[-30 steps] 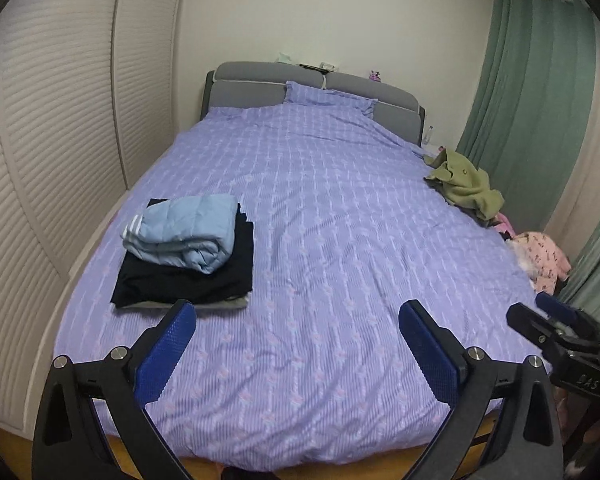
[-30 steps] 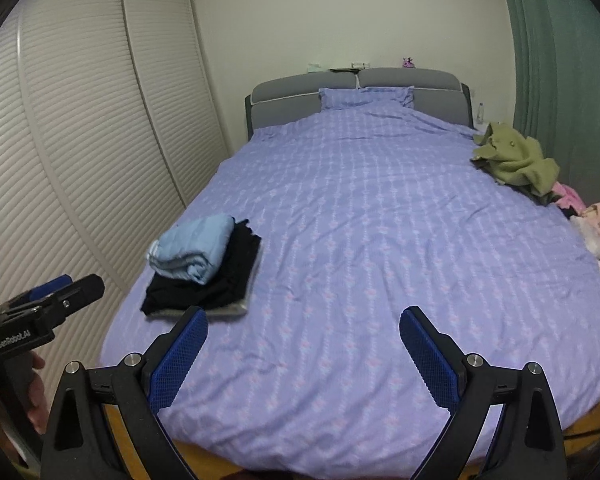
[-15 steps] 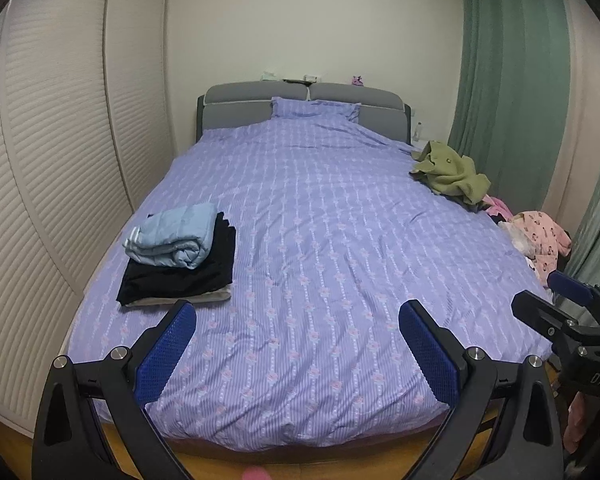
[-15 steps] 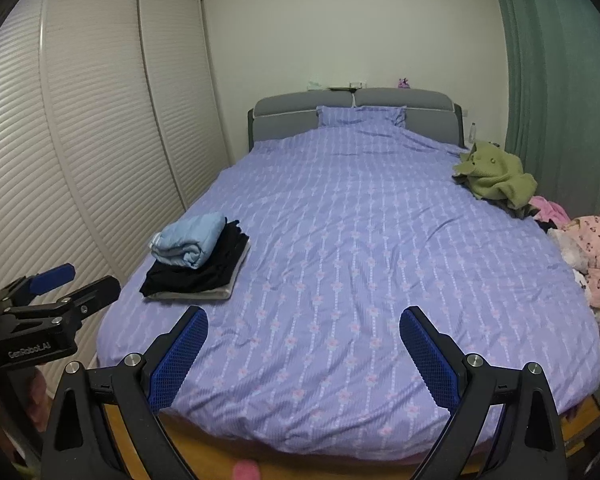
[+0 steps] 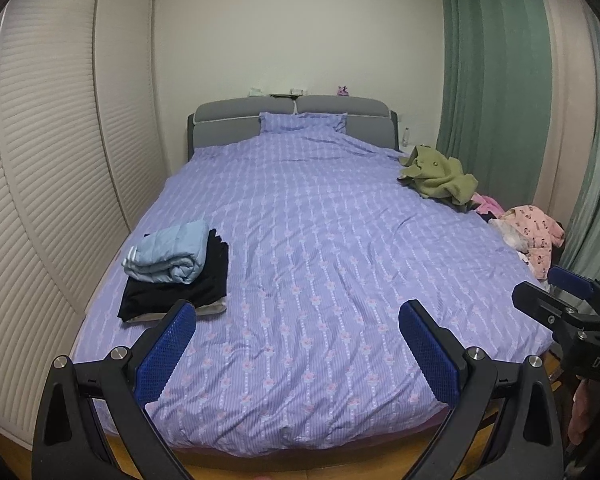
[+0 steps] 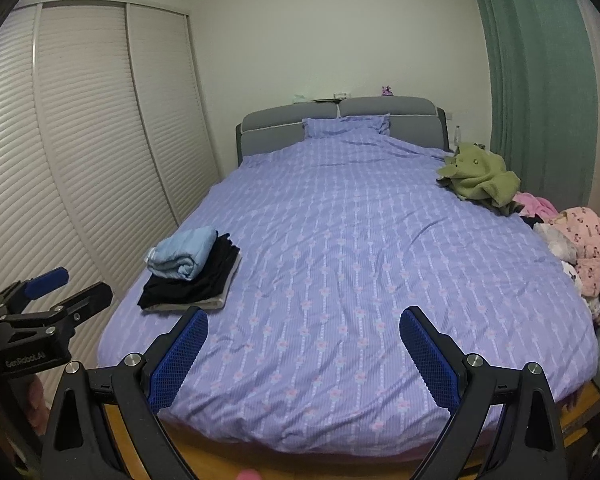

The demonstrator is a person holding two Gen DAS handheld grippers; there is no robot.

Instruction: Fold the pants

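A stack of folded clothes (image 5: 176, 276) lies on the left side of the purple bed (image 5: 320, 240): a light blue rolled piece (image 5: 168, 256) on black folded pants (image 5: 204, 284). It also shows in the right wrist view (image 6: 192, 276). A pile of unfolded clothes sits at the bed's right edge: an olive green garment (image 5: 436, 176) and a pink patterned one (image 5: 536, 236). My left gripper (image 5: 296, 356) is open and empty, off the foot of the bed. My right gripper (image 6: 300, 360) is open and empty there too, and shows in the left wrist view (image 5: 572, 312).
White louvred wardrobe doors (image 5: 60, 160) run along the left of the bed. Green curtains (image 5: 488, 80) hang on the right. A grey headboard (image 5: 292, 120) and a pillow (image 5: 304, 122) are at the far end. Wooden floor (image 6: 204, 440) shows below the bed's foot.
Both grippers have pulled back from the bed and away from the folded stack, so more of the room and floor shows. Both stay open and empty.
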